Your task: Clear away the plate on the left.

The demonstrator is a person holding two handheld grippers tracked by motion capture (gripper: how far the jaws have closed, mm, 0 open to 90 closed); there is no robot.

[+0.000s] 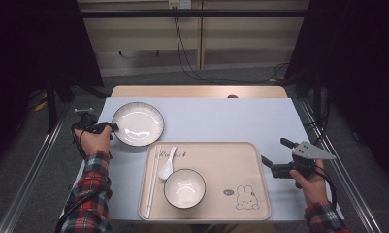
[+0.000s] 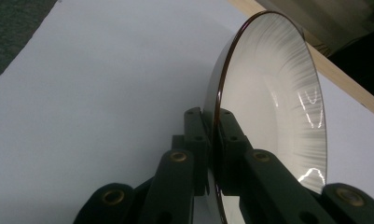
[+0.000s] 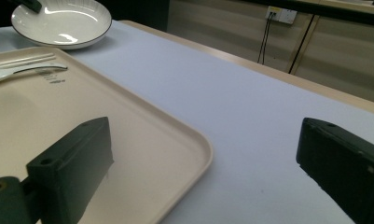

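A white ribbed plate [image 1: 137,123] with a dark rim lies on the white table [image 1: 216,119], just beyond the beige tray [image 1: 231,170]. My left gripper [image 1: 112,127] is shut on the plate's left rim; in the left gripper view the jaws pinch the rim of the plate [image 2: 273,93] between them. On the tray rest a white bowl [image 1: 184,188], a white spoon [image 1: 166,165] and pale chopsticks [image 1: 152,179]. My right gripper [image 1: 275,153] stands open at the tray's right edge, holding nothing. The right gripper view shows the tray's corner [image 3: 175,135] and the far plate [image 3: 63,22].
A rabbit drawing [image 1: 246,198] marks the tray's near right corner. A wooden strip [image 1: 199,91] runs along the table's far edge. Metal rails [image 1: 32,165] flank the table, and cables [image 1: 192,68] hang over the floor behind it.
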